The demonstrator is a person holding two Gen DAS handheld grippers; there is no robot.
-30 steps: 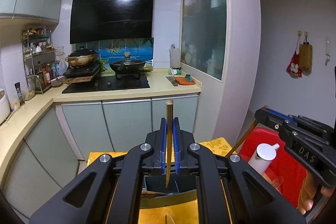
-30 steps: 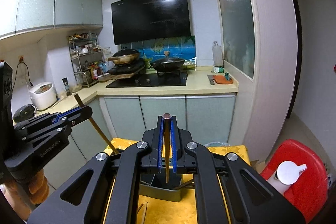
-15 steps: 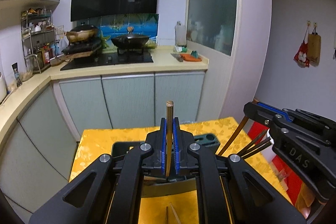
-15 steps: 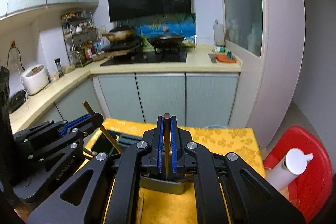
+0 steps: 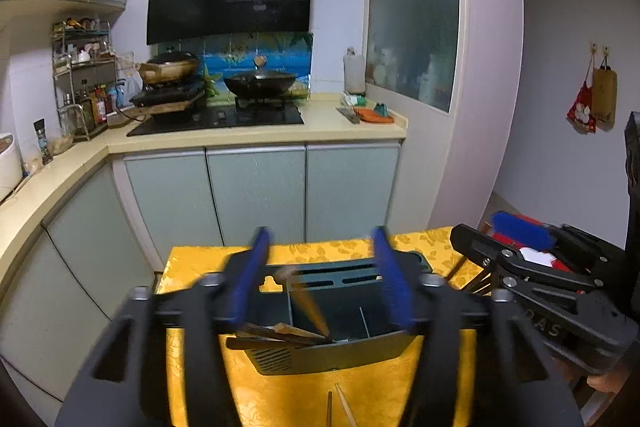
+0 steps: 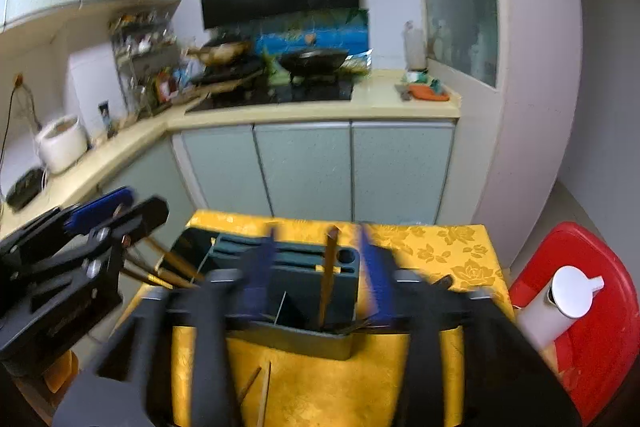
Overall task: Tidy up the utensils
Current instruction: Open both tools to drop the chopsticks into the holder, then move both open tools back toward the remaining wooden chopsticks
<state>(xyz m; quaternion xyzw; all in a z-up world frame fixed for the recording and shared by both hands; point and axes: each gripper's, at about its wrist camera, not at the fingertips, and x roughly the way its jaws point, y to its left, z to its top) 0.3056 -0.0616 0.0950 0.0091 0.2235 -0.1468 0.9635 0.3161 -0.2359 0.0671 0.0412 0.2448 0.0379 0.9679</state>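
Note:
A dark teal utensil holder [image 5: 332, 351] stands on the yellow tablecloth [image 5: 200, 255]. My left gripper [image 5: 320, 247] hovers over it and its jaws are opening. A brown chopstick [image 5: 306, 301] is blurred between the blue pads, touching neither, and slants down into the holder beside other chopsticks [image 5: 280, 331]. My right gripper [image 6: 318, 247] is also over the holder [image 6: 304, 335] with its jaws opening. Its chopstick [image 6: 330, 267] stands loose in a compartment, free of the pads. Each view shows the other gripper at its side: the right gripper [image 5: 520, 267], the left gripper [image 6: 100, 223].
Two loose chopsticks [image 6: 260, 387] lie on the cloth in front of the holder. A red stool [image 6: 580, 307] with a white bottle [image 6: 560, 295] stands to the right. Cabinets [image 5: 256, 187] and a stove counter [image 5: 224, 135] lie behind the table.
Both grippers sank toward the holder, then went from shut to open. Each let go of its chopstick, which now drops or stands in the holder.

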